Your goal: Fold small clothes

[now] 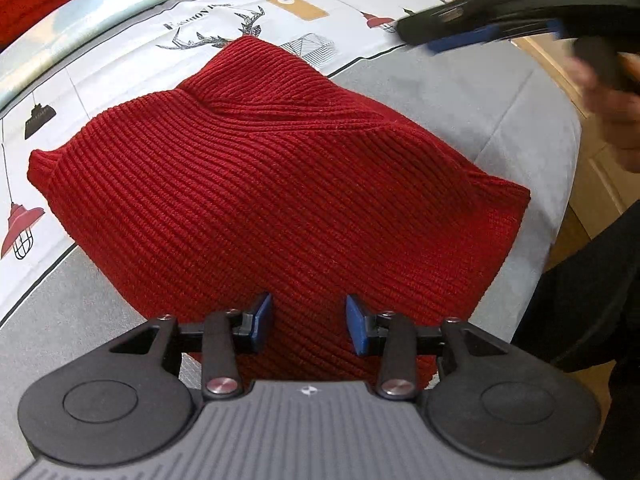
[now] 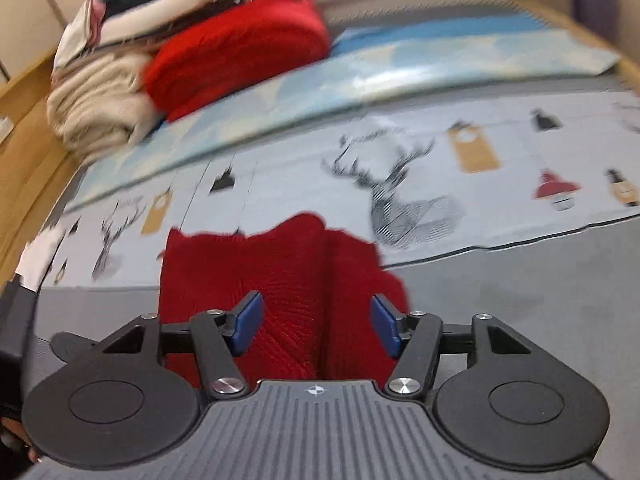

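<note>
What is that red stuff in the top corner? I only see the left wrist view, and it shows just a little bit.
Observer: That's a folded red knit, lying in a pile of clothes.
Operator: What else is in the pile?
Observer: Cream knitwear sits right beside it.
Operator: Is the other gripper holding anything? It's all blurry here.
Observer: No. The right gripper is open, with nothing pinched between its pads; the red garment lies beyond them.

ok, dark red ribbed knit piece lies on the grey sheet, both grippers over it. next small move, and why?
Probably lower the left gripper and pinch the near edge of the dark red ribbed knit piece: its jaws are open with nothing gripped, and the right gripper is open too, off the fabric.
</note>
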Action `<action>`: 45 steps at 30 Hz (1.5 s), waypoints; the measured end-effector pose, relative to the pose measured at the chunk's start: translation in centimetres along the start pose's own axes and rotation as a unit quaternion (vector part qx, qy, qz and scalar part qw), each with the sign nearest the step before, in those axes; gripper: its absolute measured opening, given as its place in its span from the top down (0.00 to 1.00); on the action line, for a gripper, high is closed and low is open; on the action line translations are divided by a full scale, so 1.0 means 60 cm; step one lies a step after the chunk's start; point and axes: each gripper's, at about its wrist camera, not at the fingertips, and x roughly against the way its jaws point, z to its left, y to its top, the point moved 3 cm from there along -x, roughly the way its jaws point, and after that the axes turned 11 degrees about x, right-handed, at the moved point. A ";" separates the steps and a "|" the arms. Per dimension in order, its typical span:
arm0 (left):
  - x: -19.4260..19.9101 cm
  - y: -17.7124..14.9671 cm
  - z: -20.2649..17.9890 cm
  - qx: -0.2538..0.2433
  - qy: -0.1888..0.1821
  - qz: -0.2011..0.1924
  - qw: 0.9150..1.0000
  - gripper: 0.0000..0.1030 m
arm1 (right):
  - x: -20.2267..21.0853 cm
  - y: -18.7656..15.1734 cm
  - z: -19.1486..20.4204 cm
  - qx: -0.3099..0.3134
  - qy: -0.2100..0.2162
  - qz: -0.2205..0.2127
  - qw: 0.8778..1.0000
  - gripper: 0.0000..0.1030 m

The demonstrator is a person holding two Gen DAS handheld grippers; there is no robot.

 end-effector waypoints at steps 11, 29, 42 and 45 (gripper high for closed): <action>0.008 0.009 0.021 0.016 -0.030 0.002 0.999 0.54 | -0.159 0.004 -0.004 -0.078 0.062 0.068 0.993 0.82; 0.014 0.012 0.040 0.014 -0.038 0.002 0.999 0.48 | -0.044 0.045 0.045 0.047 0.074 -0.054 0.995 0.75; 0.010 0.017 0.011 0.020 -0.021 -0.001 1.000 0.43 | -0.085 -0.048 0.037 0.148 0.020 0.094 0.984 0.45; 0.012 0.016 0.016 0.025 -0.024 -0.003 0.999 0.43 | -0.087 -0.053 0.024 0.138 0.010 0.100 0.985 0.29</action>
